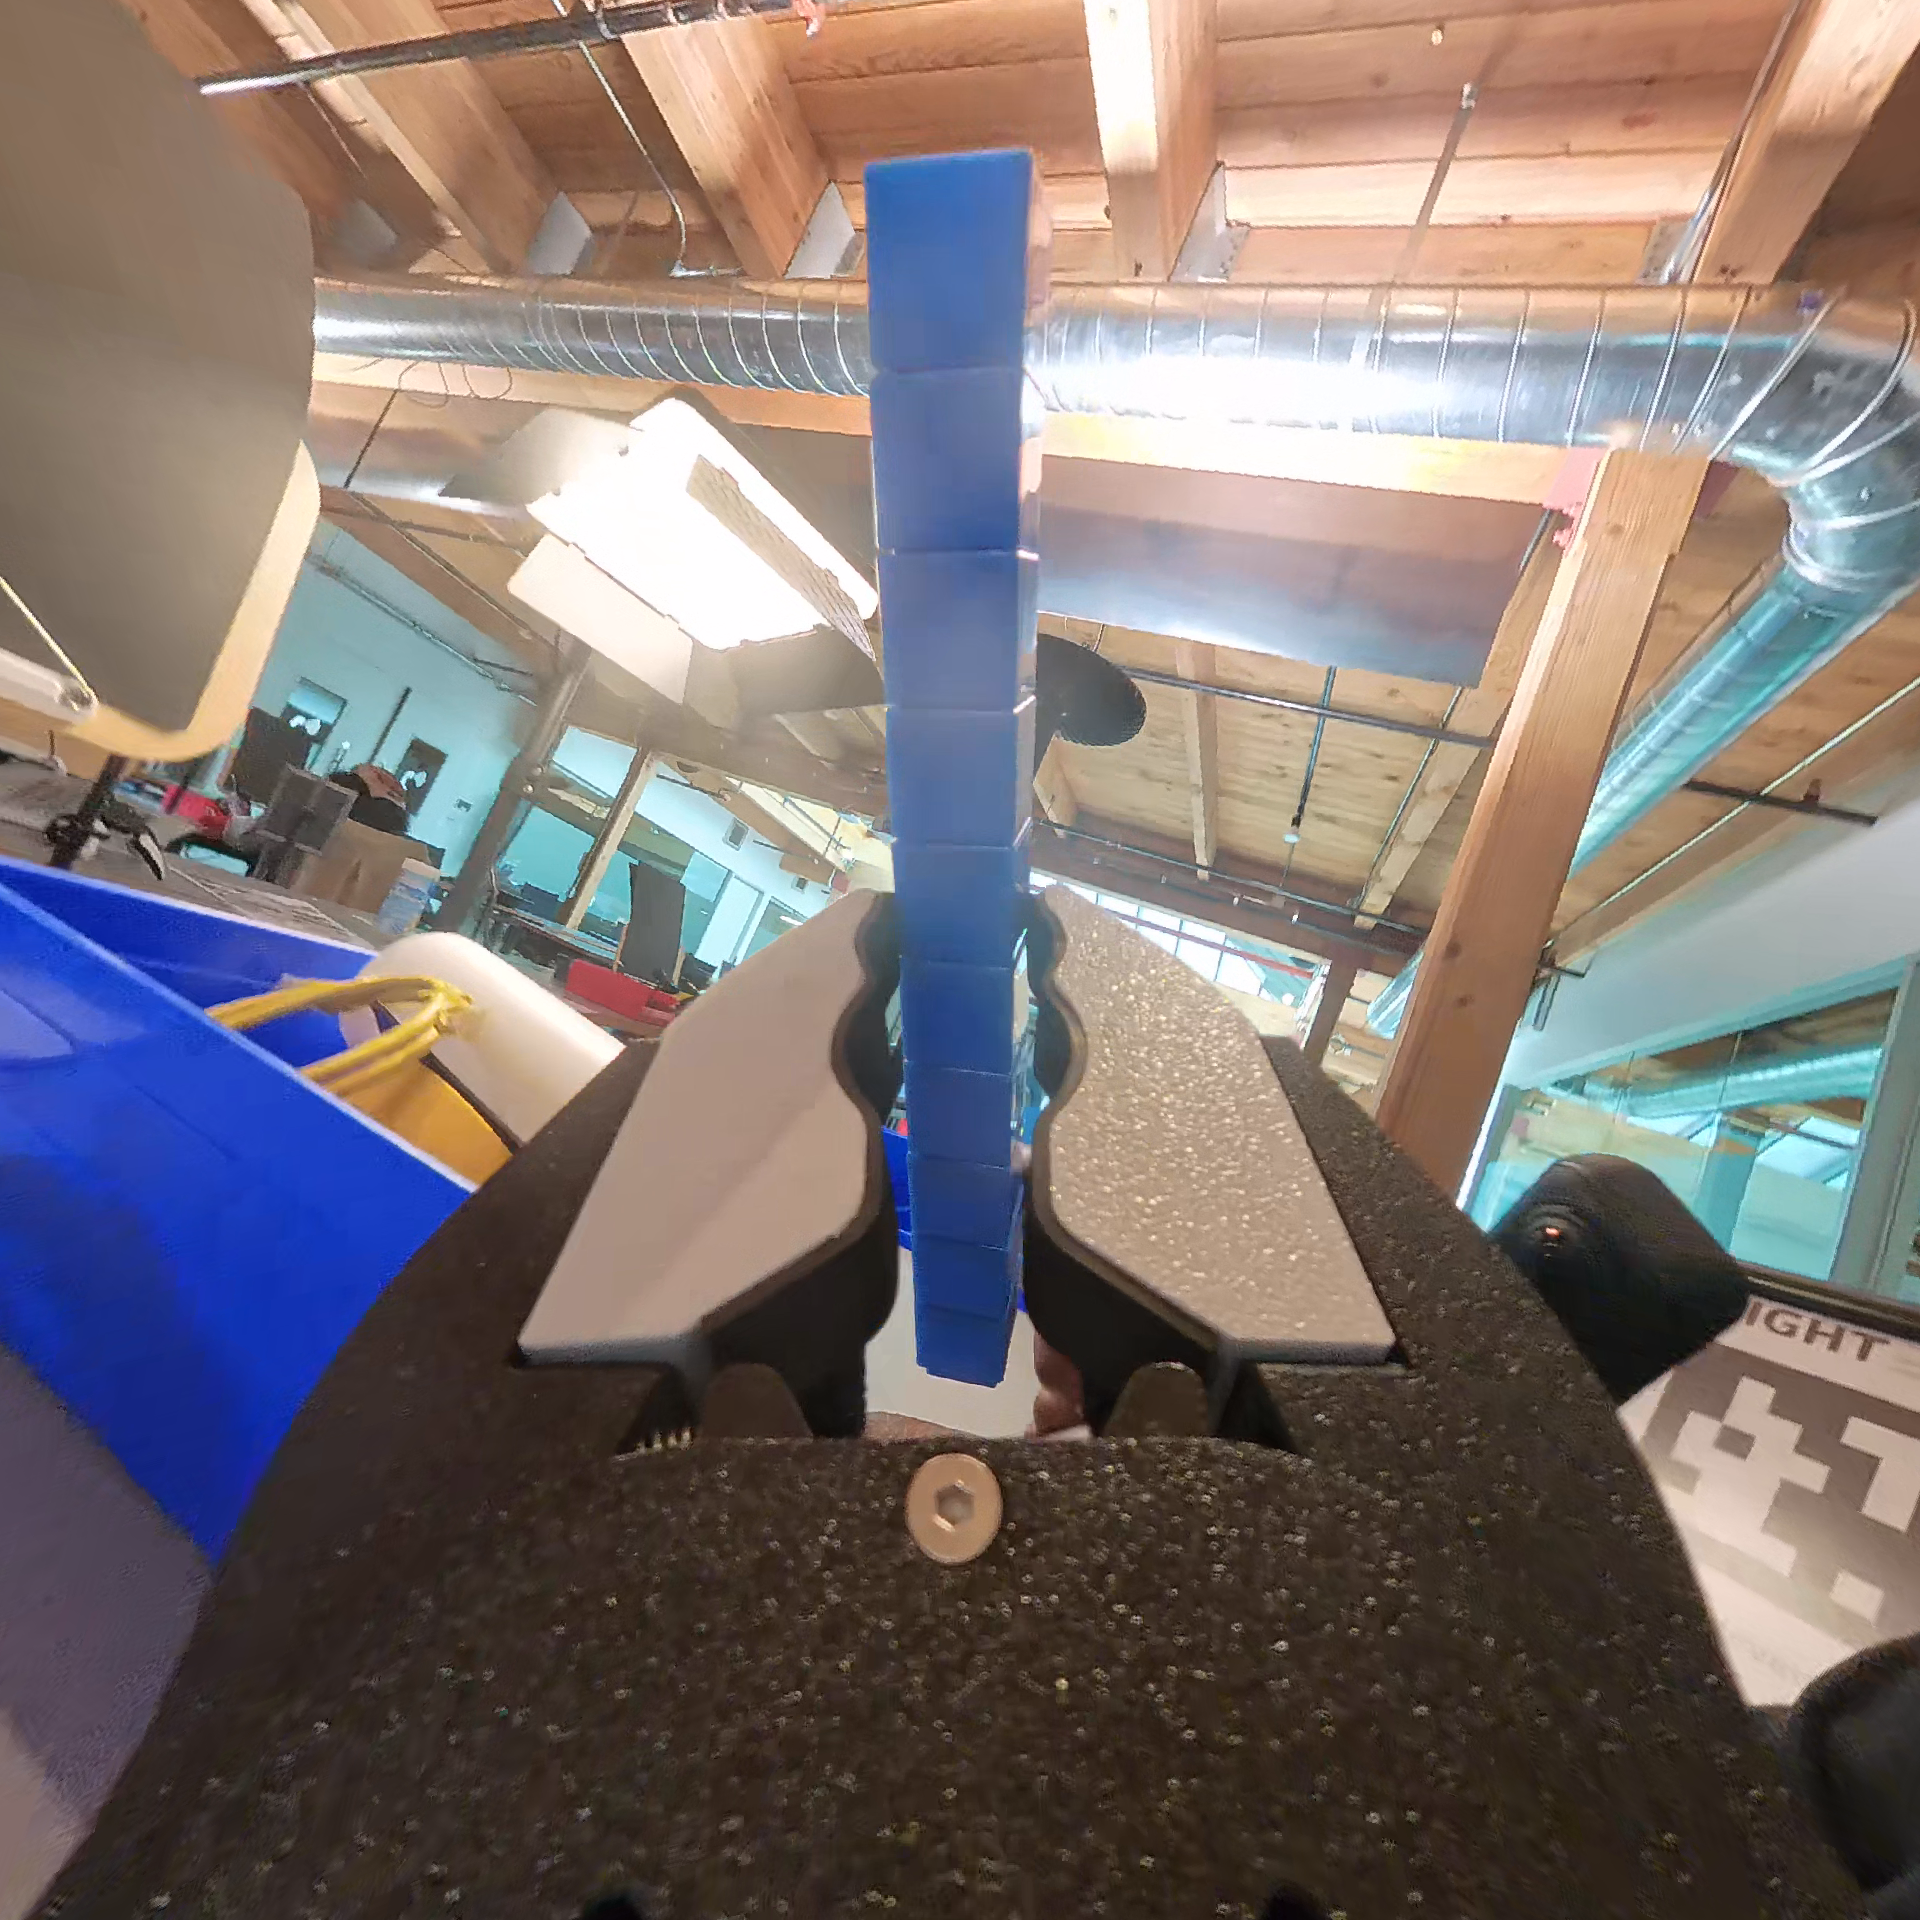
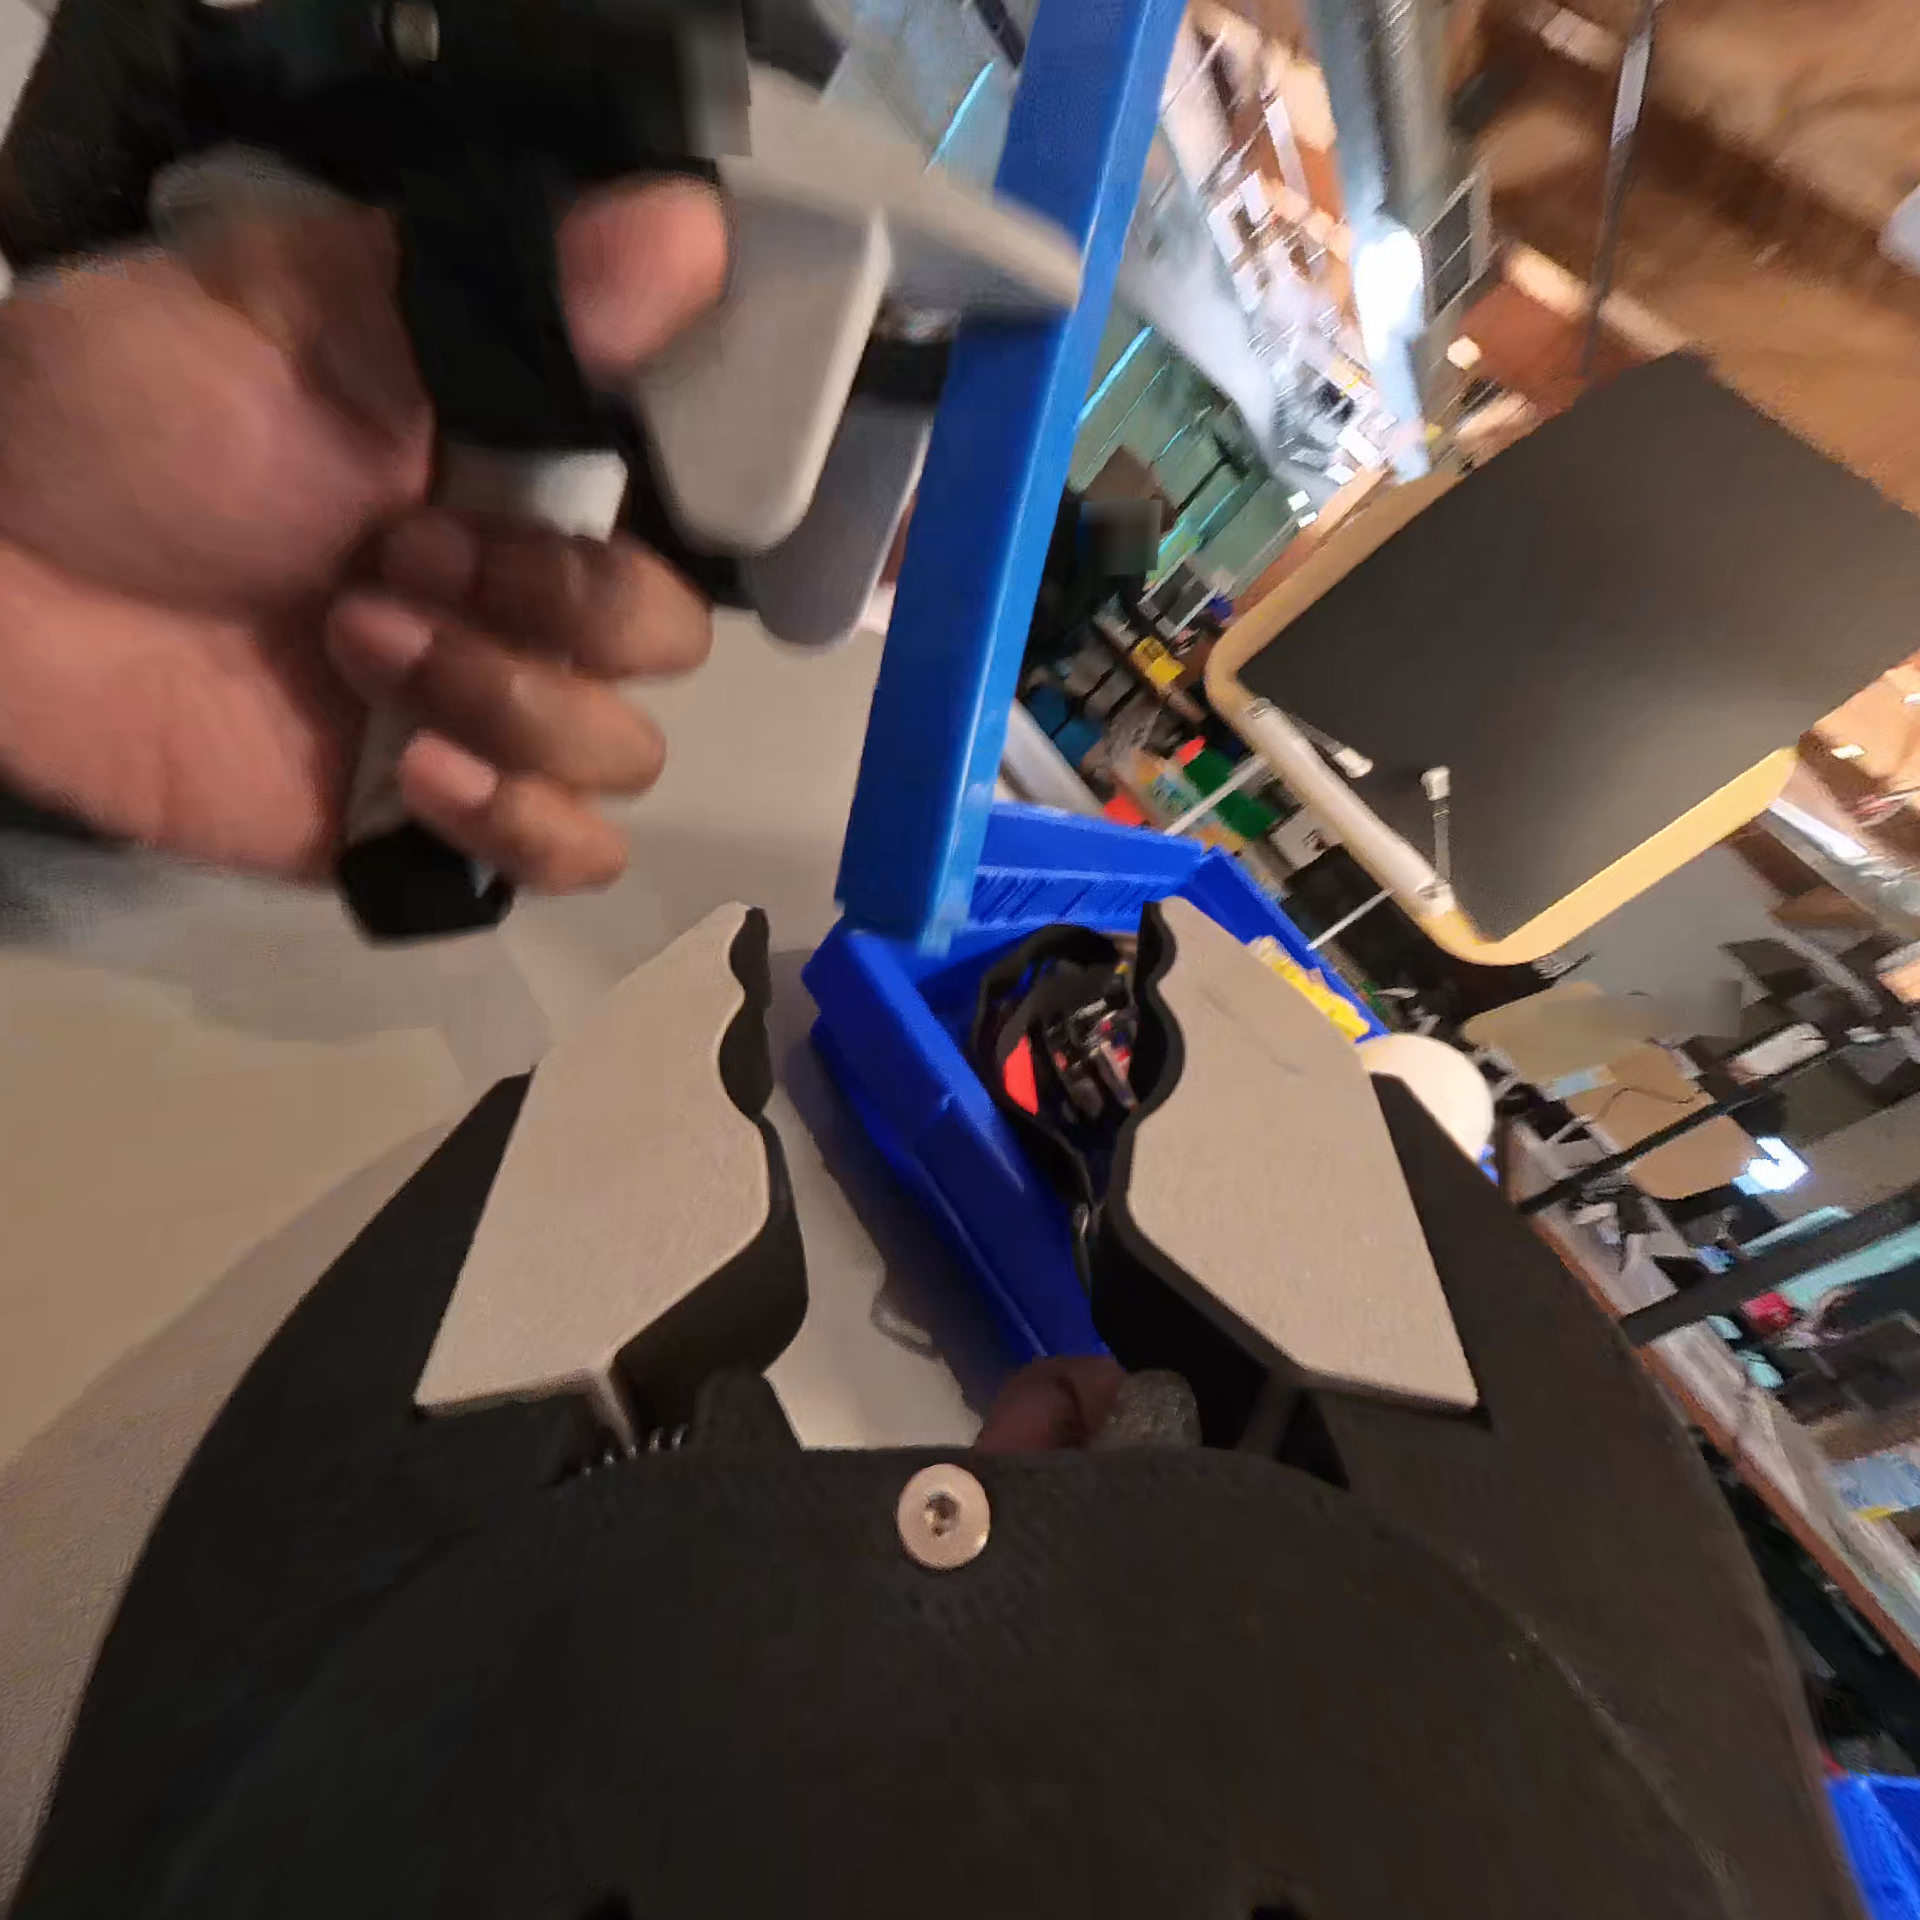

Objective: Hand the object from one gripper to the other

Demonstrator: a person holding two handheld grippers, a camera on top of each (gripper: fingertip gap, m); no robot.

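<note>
A: Presently, where is the object?

B: One blue segmented bar (image 1: pixel 951 665) stands upright in the left gripper (image 1: pixel 958 1049), whose jaws are clamped on the bar's lower part. Most of the bar projects above the jaws. In the right wrist view the same bar (image 2: pixel 987 540) rises from just beyond the right gripper (image 2: pixel 951 1029), with the left gripper (image 2: pixel 821 436) holding it partway up and a hand (image 2: pixel 312 582) on that gripper's handle.

A: State of the right gripper?

B: Its jaws stand apart and hold nothing. The bar's lower end lies just beyond their tips, toward the left finger, not between them.

A: Which step is in hand?

B: In my judgement, the approach before the transfer. The next move calls for bringing the open jaws around the bar's free lower end, closing them firmly, and only then releasing the left grip.

A: Count of items?

B: One bar, two grippers, one hand in view. Behind the bar sits one blue bin (image 2: pixel 935 1122) of mixed items on the worktop (image 2: pixel 208 1091); the items cannot be counted reliably.
</note>
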